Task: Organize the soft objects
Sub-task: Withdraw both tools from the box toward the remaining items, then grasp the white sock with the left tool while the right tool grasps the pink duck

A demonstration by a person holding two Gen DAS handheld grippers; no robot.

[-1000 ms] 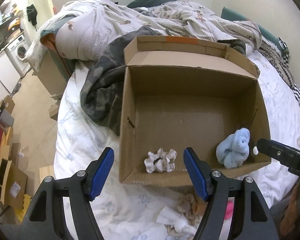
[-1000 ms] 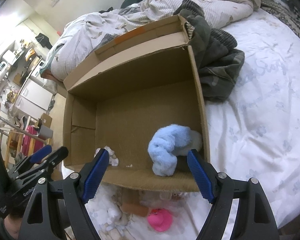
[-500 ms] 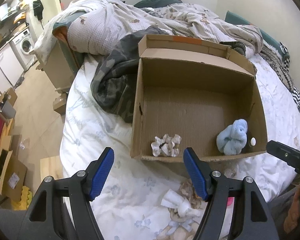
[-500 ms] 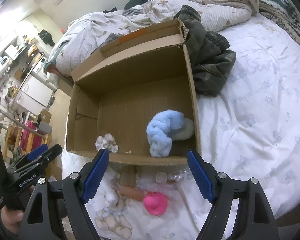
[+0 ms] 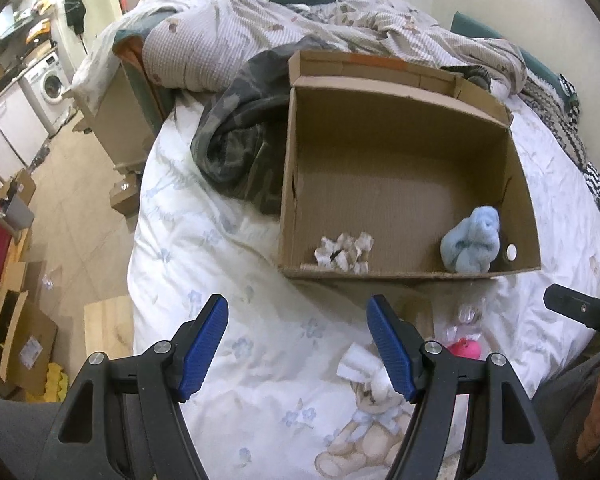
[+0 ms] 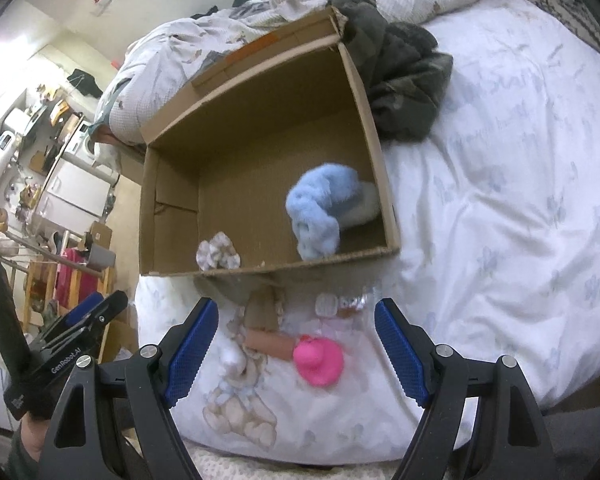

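An open cardboard box (image 5: 404, 136) (image 6: 256, 128) sits on the bed. Inside it lie a fluffy blue soft toy (image 5: 471, 245) (image 6: 318, 210) at the near right and a cream scrunchie (image 5: 343, 251) (image 6: 218, 255) at the near left. In front of the box lie a pink soft toy (image 6: 318, 362) (image 5: 465, 349), a tan roll (image 6: 269, 345), a teddy bear (image 5: 366, 436) (image 6: 236, 408) and small wrapped items (image 6: 342, 304). My left gripper (image 5: 298, 348) is open and empty, back from the box. My right gripper (image 6: 296, 352) is open and empty, above the pink toy.
A dark camouflage garment (image 5: 240, 148) (image 6: 400, 88) lies against the box's far side. A crumpled duvet (image 5: 260, 32) fills the back of the bed. The bed edge drops at left to a floor with boxes (image 5: 16, 332) and a washing machine (image 5: 46, 84).
Both grippers have pulled back and up from the box. The box looks smaller, and the toys on the sheet in front of it have come into view.
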